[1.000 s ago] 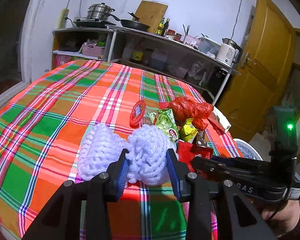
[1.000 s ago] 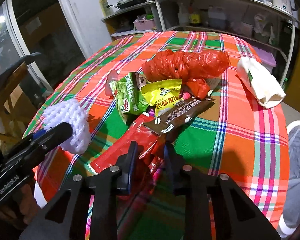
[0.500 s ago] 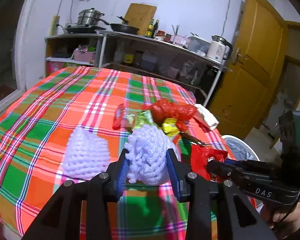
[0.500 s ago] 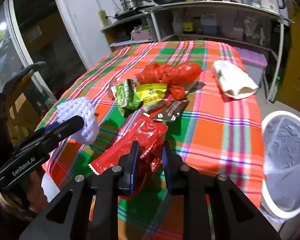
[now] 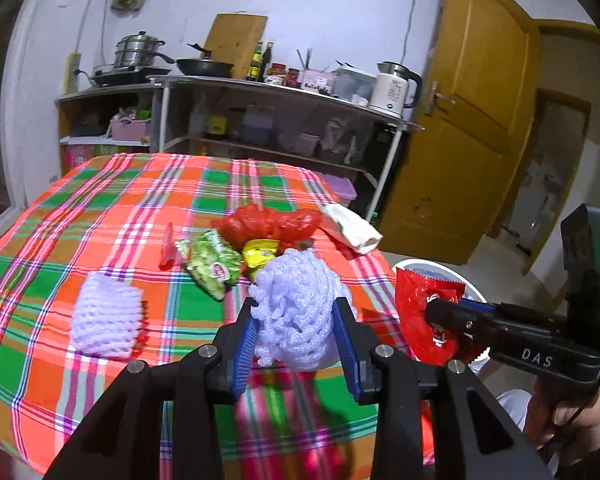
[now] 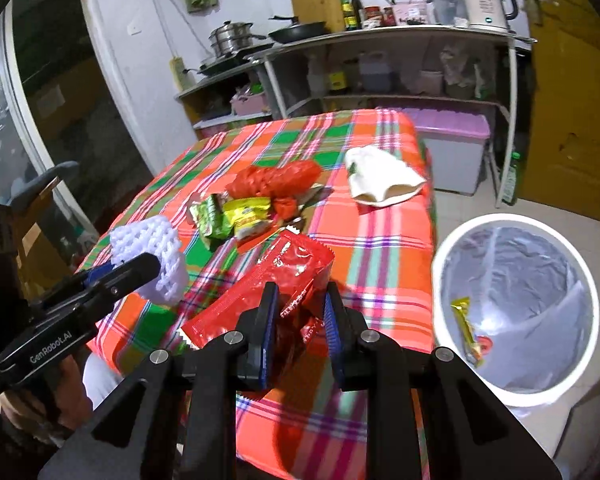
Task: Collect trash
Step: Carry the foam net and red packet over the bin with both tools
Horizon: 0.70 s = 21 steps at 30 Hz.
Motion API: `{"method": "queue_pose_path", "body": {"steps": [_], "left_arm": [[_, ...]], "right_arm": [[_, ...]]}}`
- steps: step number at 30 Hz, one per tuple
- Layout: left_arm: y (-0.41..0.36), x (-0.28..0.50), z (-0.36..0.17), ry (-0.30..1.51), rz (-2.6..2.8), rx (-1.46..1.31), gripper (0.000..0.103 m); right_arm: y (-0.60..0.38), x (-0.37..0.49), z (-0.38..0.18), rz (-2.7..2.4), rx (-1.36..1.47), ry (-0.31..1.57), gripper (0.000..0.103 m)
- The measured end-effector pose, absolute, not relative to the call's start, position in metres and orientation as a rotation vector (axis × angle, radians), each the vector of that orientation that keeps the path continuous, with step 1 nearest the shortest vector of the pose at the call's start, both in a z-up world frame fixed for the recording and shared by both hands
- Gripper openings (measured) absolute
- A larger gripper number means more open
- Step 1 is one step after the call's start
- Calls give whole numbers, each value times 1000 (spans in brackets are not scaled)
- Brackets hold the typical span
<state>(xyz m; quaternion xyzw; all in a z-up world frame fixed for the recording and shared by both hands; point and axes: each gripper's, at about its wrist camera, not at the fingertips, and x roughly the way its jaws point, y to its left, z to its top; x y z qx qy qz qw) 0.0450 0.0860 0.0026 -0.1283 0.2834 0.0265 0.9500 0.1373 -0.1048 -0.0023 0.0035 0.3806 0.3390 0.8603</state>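
Note:
My left gripper (image 5: 296, 316) is shut on a white foam fruit net (image 5: 296, 304) and holds it above the table's near edge; it also shows in the right wrist view (image 6: 156, 256). My right gripper (image 6: 298, 300) is shut on a red snack wrapper (image 6: 276, 280), lifted off the table, also seen in the left wrist view (image 5: 424, 312). A second foam net (image 5: 106, 320) lies on the plaid tablecloth (image 5: 100, 208). A red plastic bag (image 5: 268, 222), green wrapper (image 5: 212, 262), yellow wrapper (image 5: 260, 252) and white paper bag (image 5: 352, 228) lie mid-table.
A white bin with a clear liner (image 6: 512, 304) stands on the floor right of the table and holds a yellow wrapper (image 6: 466, 324). Kitchen shelves (image 5: 260, 120) with pots and a kettle stand behind. A yellow door (image 5: 472, 120) is at the right.
Both grippers have lifted and pulled back from the table with their loads. The right gripper has swung toward the bin, which has come fully into view.

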Motion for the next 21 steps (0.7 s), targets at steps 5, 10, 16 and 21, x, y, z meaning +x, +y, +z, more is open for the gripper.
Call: {"method": "queue_pose_path", "body": {"steps": [5,10,16,21], "left_arm": [[68,51,8,579,17,-237,37],[50,59,12,583,-19,-215,37],[27,70,14,591,-64,-188,37],[8,81,16,595,-99,-166,37]], "right_arm": [[-122,138,3,682,26,783,23],[-142,138,5,648,48,771,23],[-167,140,6,599,79,760,23],[-189,146,5,560,107,755,23]]}}
